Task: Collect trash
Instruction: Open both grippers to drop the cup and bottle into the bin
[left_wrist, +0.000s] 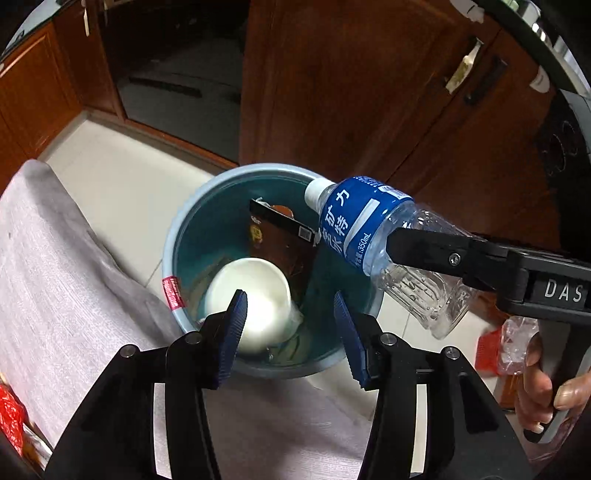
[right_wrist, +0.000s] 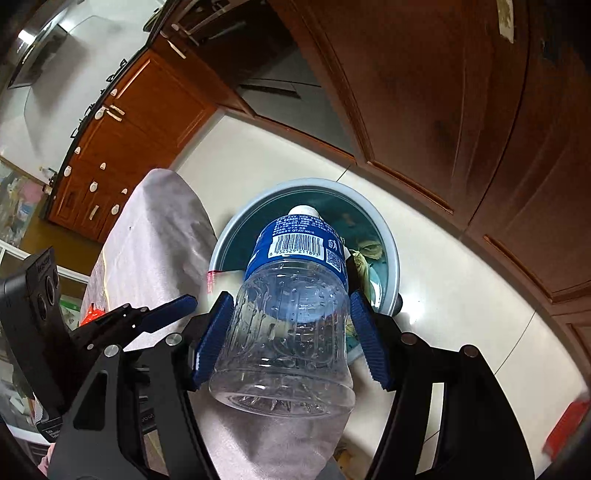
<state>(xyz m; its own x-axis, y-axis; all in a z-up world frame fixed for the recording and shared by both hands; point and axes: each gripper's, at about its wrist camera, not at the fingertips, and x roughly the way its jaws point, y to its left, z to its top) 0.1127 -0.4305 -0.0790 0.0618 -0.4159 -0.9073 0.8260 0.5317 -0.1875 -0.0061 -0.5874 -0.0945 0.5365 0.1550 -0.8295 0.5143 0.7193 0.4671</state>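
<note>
A light-blue bin (left_wrist: 170, 236) with a teal inside stands on the pale floor by the table edge. In it lie a white cup (left_wrist: 255, 302) and a brown carton (left_wrist: 286, 243). My left gripper (left_wrist: 291, 322) hangs open above the bin, the cup showing below between its blue pads, untouched. My right gripper (right_wrist: 291, 332) is shut on a clear plastic bottle (right_wrist: 291, 325) with a blue label and white cap. The bottle (left_wrist: 354, 221) is tilted cap-first over the bin's rim (right_wrist: 392, 236). Its lower body is pinched between the pads.
A grey cloth-covered table (left_wrist: 55, 277) runs along the left and front. Dark wooden cabinet doors (left_wrist: 351, 92) stand right behind the bin. A red wrapper (left_wrist: 11, 413) lies at the far left. A crumpled clear and red wrapper (left_wrist: 513, 343) sits by the person's hand (left_wrist: 554, 391).
</note>
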